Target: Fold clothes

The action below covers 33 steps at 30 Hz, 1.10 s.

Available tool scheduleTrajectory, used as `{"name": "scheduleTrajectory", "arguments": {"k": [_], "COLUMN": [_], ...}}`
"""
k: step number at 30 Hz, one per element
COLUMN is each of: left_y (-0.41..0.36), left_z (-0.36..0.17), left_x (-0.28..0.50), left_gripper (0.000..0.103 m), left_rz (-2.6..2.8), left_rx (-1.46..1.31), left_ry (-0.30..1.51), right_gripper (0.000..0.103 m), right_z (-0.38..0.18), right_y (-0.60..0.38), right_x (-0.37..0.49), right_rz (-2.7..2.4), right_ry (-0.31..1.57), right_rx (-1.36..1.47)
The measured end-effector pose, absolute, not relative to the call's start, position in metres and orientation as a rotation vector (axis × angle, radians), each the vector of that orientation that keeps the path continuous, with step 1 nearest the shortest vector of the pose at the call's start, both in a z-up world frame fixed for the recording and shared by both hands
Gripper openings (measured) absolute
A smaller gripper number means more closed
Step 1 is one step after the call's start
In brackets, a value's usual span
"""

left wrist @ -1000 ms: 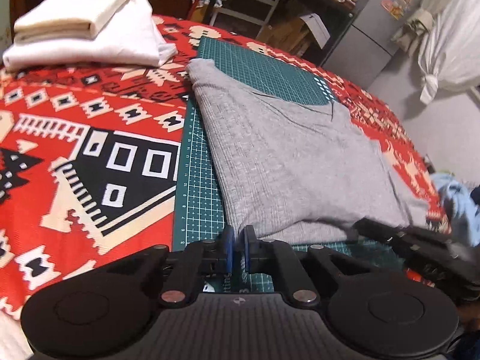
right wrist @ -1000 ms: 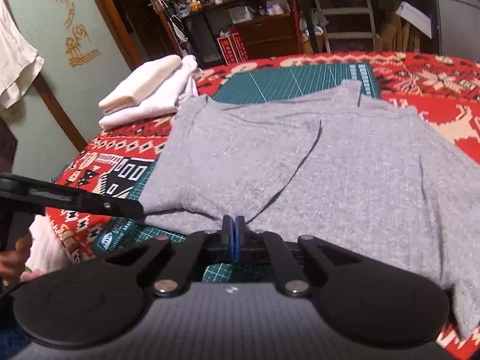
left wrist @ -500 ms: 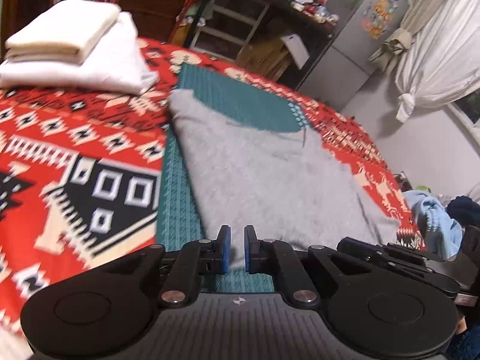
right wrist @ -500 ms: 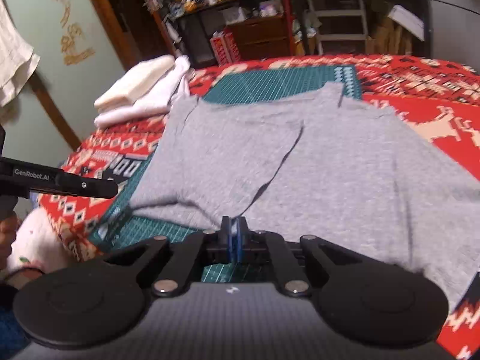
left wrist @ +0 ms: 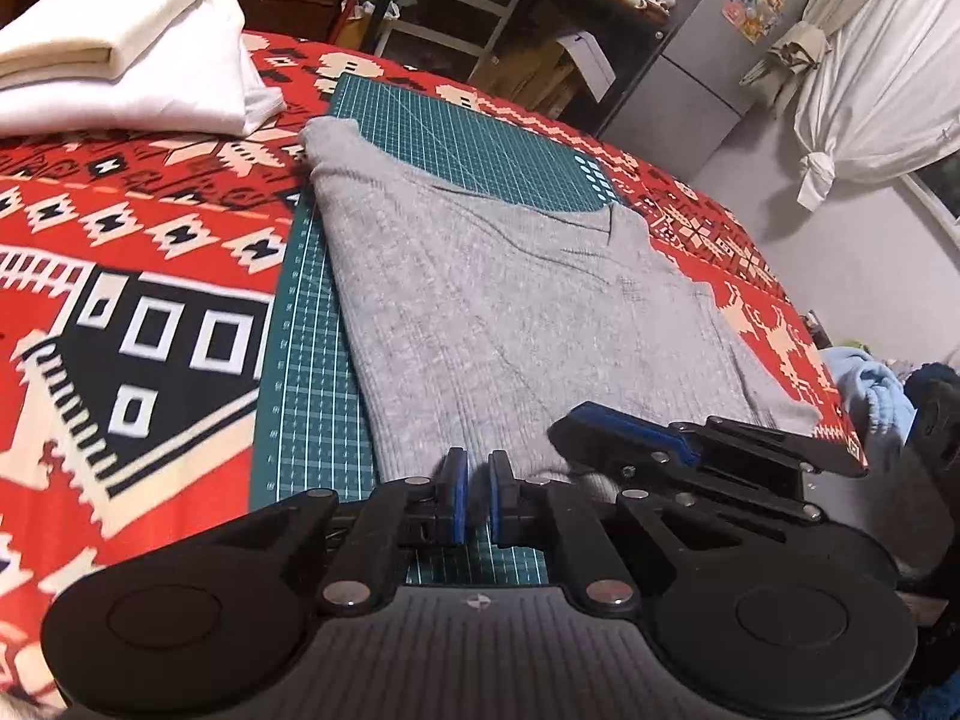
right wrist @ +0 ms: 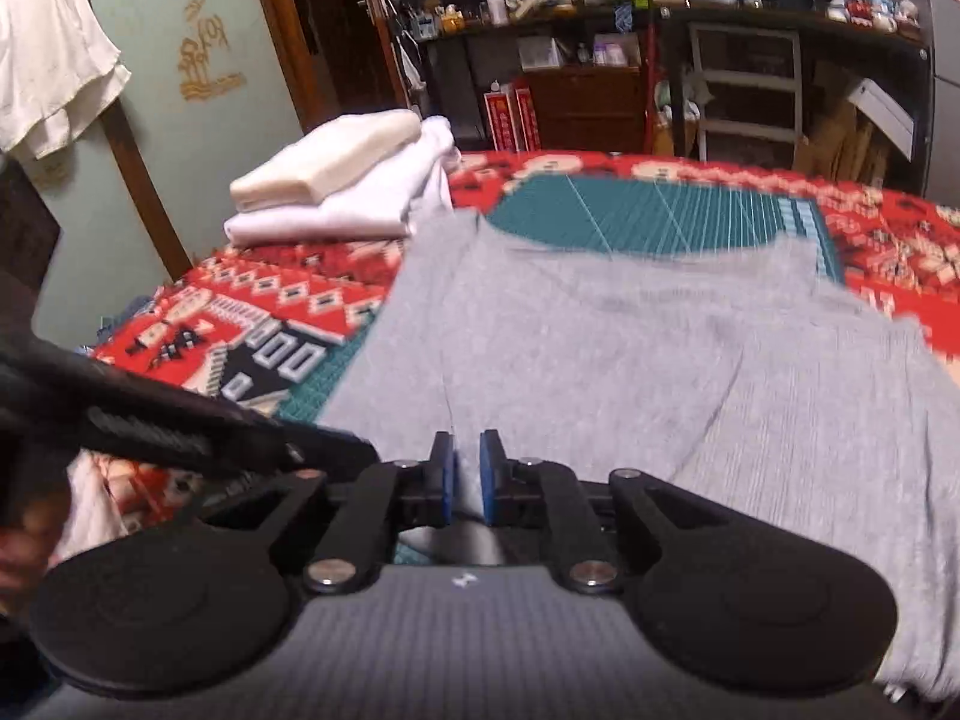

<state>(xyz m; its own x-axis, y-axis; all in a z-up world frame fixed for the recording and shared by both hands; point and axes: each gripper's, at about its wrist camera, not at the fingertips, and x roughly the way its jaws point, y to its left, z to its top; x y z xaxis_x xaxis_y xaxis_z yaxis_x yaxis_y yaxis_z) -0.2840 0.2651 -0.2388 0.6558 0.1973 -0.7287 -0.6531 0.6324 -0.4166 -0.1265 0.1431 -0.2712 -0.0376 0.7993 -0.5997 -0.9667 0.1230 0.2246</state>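
A grey knit shirt (left wrist: pixel 510 312) lies flat on a green cutting mat (left wrist: pixel 306 396), partly folded, with one side laid over the middle; it also shows in the right wrist view (right wrist: pixel 630 360). My left gripper (left wrist: pixel 472 495) sits at the shirt's near hem with its jaws a small gap apart, the hem's edge at the gap. My right gripper (right wrist: pixel 463 480) is at the same hem, jaws a small gap apart, grey cloth showing between them. The right gripper also shows in the left wrist view (left wrist: pixel 606 429), just right of my left one.
A stack of folded white and cream clothes (left wrist: pixel 120 60) lies at the far left on the red patterned blanket (left wrist: pixel 120 276). A light blue garment (left wrist: pixel 870 390) lies off the bed's right edge. Shelves and a fridge (left wrist: pixel 720 60) stand behind.
Both grippers have opened slightly; the right was fully shut before. The right gripper has come close beside the left at the near hem. The shirt lies flatter.
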Motion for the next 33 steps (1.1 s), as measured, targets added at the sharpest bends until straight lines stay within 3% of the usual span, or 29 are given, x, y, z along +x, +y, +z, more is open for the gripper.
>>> {"name": "scheduleTrajectory", "arguments": {"k": [8,18,33], "left_y": [0.291,0.407,0.462], "left_z": [-0.221,-0.23,-0.272], "left_x": [-0.294,-0.276,-0.275], "left_gripper": [0.007,0.007,0.006], "left_rz": [0.572,0.562,0.484], "left_rx": [-0.763,-0.903,-1.02], "left_ry": [0.567,0.422,0.363], "right_gripper": [0.011,0.01,0.011], "right_z": [-0.249,-0.213,-0.263], "right_y": [0.145,0.229,0.354], "right_x": [-0.118,-0.107,-0.108], "right_rz": [1.459,1.478,1.407], "right_ry": [0.715,0.734,0.904], "right_rx": [-0.267,-0.266,-0.346]}}
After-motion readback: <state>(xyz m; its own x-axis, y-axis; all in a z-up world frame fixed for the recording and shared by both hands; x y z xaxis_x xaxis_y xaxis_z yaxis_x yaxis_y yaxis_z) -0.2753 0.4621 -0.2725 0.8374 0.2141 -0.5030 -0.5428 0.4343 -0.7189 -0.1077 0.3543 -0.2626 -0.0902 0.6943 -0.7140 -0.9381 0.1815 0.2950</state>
